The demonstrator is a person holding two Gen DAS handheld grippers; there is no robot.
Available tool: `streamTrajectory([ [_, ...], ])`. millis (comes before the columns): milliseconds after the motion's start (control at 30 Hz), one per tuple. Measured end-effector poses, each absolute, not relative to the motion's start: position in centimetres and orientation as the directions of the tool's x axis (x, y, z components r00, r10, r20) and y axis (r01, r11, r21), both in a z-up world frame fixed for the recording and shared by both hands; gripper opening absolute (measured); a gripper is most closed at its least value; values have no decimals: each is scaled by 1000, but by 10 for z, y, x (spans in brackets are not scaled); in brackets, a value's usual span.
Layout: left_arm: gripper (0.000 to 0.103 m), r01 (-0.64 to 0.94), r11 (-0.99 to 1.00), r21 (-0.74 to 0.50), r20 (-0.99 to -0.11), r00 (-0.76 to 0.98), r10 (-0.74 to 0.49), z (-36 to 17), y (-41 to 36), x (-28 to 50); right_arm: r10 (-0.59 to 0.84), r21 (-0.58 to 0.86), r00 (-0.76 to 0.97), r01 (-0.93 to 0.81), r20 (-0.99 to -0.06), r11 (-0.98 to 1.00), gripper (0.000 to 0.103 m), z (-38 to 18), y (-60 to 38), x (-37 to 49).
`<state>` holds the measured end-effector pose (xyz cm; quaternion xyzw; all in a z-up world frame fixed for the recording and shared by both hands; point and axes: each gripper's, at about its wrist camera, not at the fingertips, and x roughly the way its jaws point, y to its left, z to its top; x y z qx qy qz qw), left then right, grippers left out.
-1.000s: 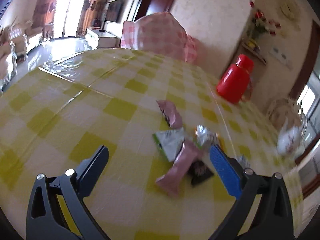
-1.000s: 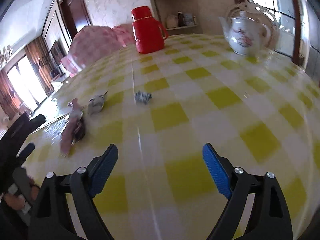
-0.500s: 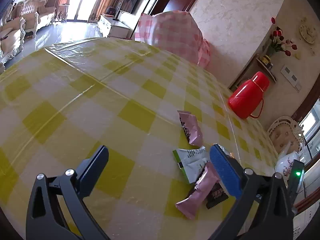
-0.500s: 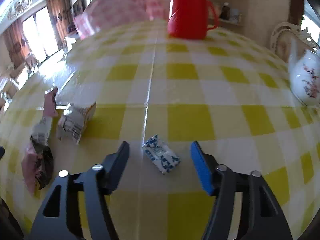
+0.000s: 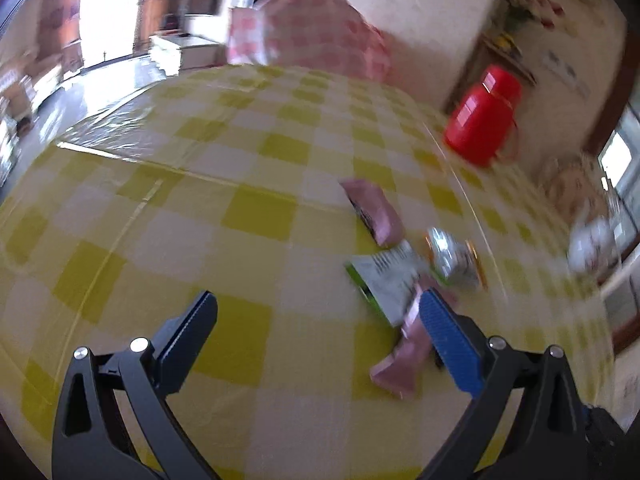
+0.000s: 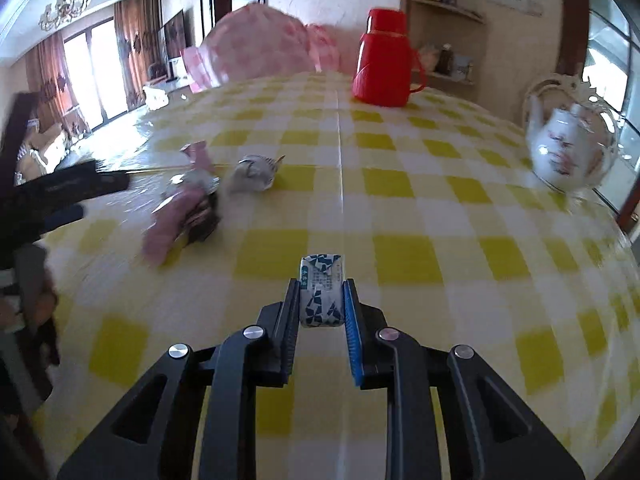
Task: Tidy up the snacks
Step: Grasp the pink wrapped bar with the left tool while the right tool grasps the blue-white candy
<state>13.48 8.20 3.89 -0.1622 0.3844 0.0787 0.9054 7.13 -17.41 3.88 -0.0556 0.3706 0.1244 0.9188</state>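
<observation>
Now clamped on the small blue-and-white wrapped snack, right tongs; left tongs apart; I lift level toward the wrapper pile far-left.

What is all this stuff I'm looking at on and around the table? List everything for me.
Tablecloth: one, yellow-and-white check, covers the table.
Blue-and-white snack packet: one, clamped between the right fingers.
Pink wrappers: two or more, in the snack pile.
Green-and-white packet: one, mid-pile.
Silver packet: one, beside the pile.
Dark wrapper: one, under a pink wrapper.
Red flask: one, far side.
Teapot: one, white with flowers, right edge.
Pink checked cover: one, behind the table.
Left gripper: open, near the pile.
Right gripper: shut.
</observation>
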Motion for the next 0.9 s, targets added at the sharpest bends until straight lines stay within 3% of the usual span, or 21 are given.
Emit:
streamTrajectory([
  [200, 101, -123, 992, -41, -743, 667, 53, 25, 34, 137, 251, 105, 683, -248, -686, 963, 21, 33, -188, 28],
  [267, 95, -87, 996, -22, -752, 657, 41, 18, 26, 141, 265, 134, 672, -241, -692, 961, 21, 30, -191, 23],
  [367, 65, -32, 998, -46, -784, 621, -16, 9, 21, 148, 284, 159, 666, -243, -689, 957, 21, 30, -191, 21],
  [467, 63, -20, 996, -85, -777, 628, -53, 8, 25, 150, 294, 164, 670, -252, -681, 954, 21, 33, -189, 17],
  [500, 51, -14, 996, -86, -776, 628, -58, 8, 24, 150, 299, 166, 670, -257, -679, 952, 21, 33, -189, 17],
  [533, 19, 10, 995, -102, -771, 631, -85, 9, 23, 150, 300, 165, 672, -259, -677, 952, 21, 34, -188, 16],
  [667, 20, 72, 994, -85, -798, 592, -111, 14, 15, 139, 313, 161, 678, -279, -666, 947, 21, 38, -184, 11],
  [767, 20, 144, 980, -138, -839, 509, -193, 17, 12, 124, 326, 164, 678, -294, -659, 942, 21, 41, -181, 7],
  [900, 26, 148, 980, -137, -837, 511, -194, 14, 14, 119, 336, 161, 672, -311, -660, 937, 21, 42, -176, 4],
])
